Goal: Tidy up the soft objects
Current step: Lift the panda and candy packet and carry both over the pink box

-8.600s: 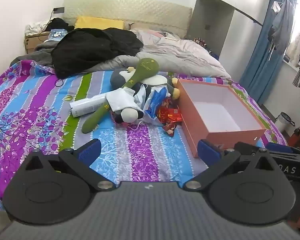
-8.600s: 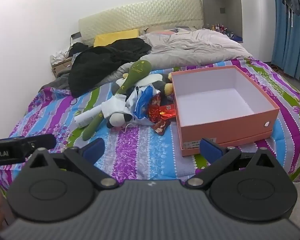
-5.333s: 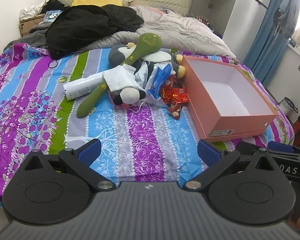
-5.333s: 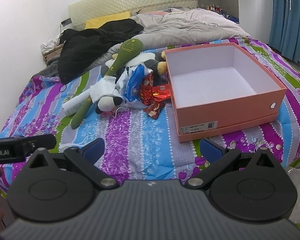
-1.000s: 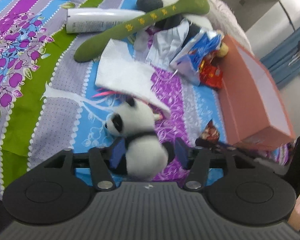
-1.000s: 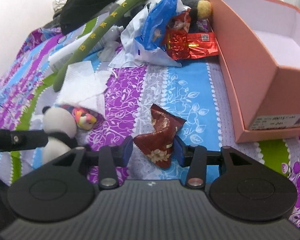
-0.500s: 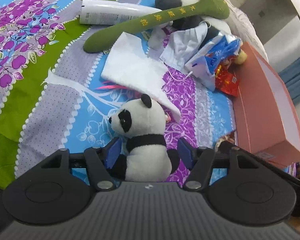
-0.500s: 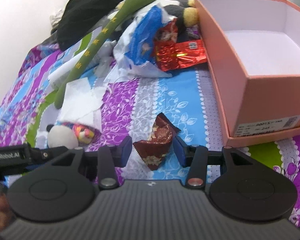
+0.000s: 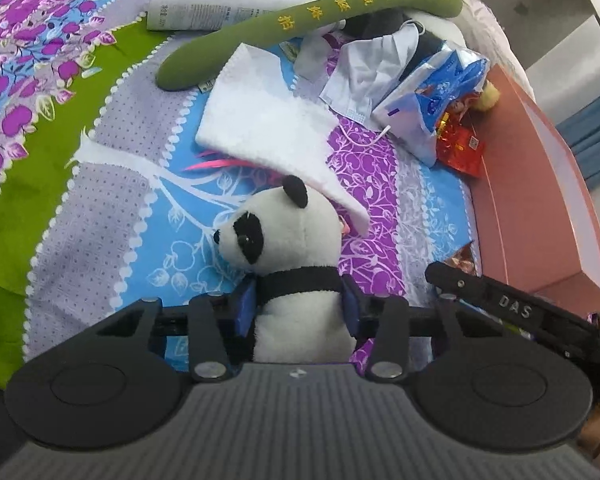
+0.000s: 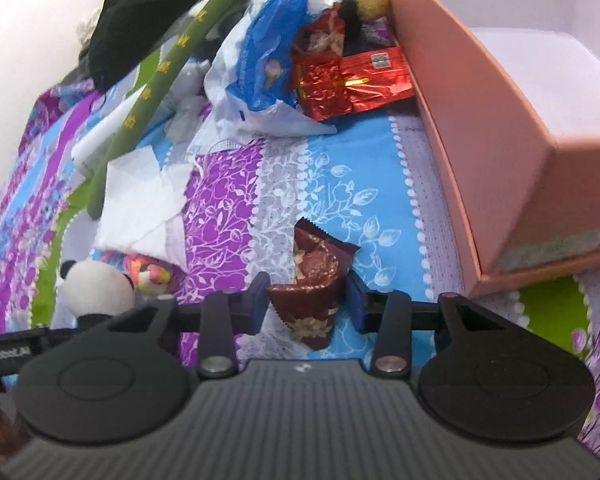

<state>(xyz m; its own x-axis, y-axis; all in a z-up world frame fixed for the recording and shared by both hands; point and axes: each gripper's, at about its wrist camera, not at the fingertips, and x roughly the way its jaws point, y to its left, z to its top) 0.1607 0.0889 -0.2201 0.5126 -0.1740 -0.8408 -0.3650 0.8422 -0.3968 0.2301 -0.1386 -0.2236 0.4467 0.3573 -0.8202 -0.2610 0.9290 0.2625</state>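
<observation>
Right now your left gripper [image 9: 299, 308] is closing on the plush panda [image 9: 290, 256], its blue pads pressing the toy's body on the patterned bedsheet [image 9: 112, 216]. Your right gripper [image 10: 307, 302] is closing around the dark red snack packet [image 10: 310, 280], just beside the pink box [image 10: 496, 152].

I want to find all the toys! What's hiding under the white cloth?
Under the white cloth, pink strands poke out, and a small pink-and-yellow toy peeks beside the panda. The rest of it is covered.

Both wrist views close, angled down at bedspread [image 9: 100, 216]; share panda [image 9: 292, 248]
</observation>
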